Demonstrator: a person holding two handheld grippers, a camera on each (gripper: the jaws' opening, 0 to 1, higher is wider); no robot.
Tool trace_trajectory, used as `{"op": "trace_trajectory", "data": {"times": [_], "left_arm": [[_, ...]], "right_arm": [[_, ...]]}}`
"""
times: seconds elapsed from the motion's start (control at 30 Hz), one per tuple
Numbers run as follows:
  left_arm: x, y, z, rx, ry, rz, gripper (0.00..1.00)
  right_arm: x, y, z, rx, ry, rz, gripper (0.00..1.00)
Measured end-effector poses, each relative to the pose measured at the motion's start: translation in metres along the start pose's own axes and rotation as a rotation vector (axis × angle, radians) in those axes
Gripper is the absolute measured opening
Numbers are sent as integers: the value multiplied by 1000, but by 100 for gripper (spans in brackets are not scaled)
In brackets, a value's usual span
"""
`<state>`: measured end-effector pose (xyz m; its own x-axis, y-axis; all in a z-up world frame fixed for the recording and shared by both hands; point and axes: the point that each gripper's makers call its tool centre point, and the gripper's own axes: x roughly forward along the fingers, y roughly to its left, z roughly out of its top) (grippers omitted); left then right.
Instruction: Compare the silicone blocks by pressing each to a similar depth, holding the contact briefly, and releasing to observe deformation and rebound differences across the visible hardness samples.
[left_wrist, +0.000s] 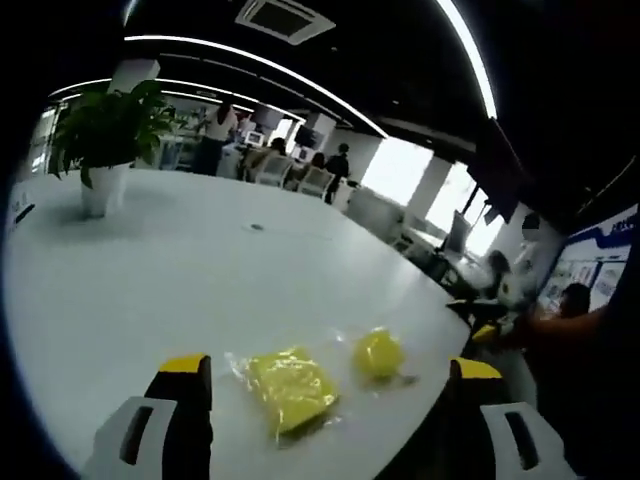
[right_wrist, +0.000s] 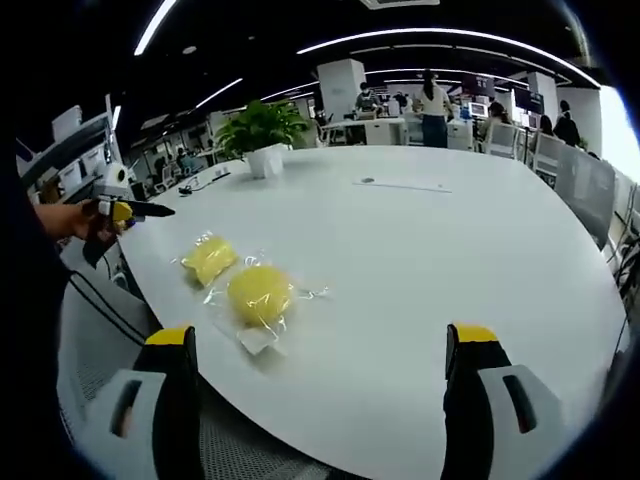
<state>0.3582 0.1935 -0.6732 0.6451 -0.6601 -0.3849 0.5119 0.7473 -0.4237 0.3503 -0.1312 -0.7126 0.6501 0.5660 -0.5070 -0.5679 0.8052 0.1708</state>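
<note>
- silicone blocks, two of them, yellow and each in a clear plastic wrap, lie near the edge of a white table (left_wrist: 200, 280).
- left gripper (left_wrist: 330, 385): its jaws stand wide apart, holding nothing, above the table edge; between and just ahead of them lies the flat square block (left_wrist: 290, 388), with the rounder block (left_wrist: 378, 353) near it on the right, apart from it.
- right gripper (right_wrist: 318, 350): its jaws are also spread wide with nothing between the tips; the rounder block (right_wrist: 260, 293) lies ahead and to the left of centre, the flat square block (right_wrist: 208, 258) beyond it, the two wraps close together.
- in the right gripper view the left gripper shows at the far left, held in a hand (right_wrist: 75, 220) above the table edge.
- farther off on the table stands a potted plant (left_wrist: 108, 135) in a white pot.
- beyond the table, an office with desks, chairs, people standing and sitting, and long ceiling light strips (left_wrist: 260, 65).
</note>
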Motion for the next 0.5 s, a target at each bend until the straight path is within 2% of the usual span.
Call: {"op": "trace_trajectory", "data": {"times": [0.1, 0.2, 0.37, 0.5], "left_arm": [[12, -6, 2, -24, 5, -16, 98], [28, -10, 0, -129, 9, -37, 98], [51, -14, 6, -145, 7, -26, 97], [72, -24, 10, -133, 27, -49, 97]], "right_arm": [[0, -1, -1, 5, -2, -1, 97], [-1, -2, -3, 14, 0, -5, 97], [-3, 0, -2, 24, -9, -2, 97], [-5, 0, -6, 31, -6, -1, 97]]}}
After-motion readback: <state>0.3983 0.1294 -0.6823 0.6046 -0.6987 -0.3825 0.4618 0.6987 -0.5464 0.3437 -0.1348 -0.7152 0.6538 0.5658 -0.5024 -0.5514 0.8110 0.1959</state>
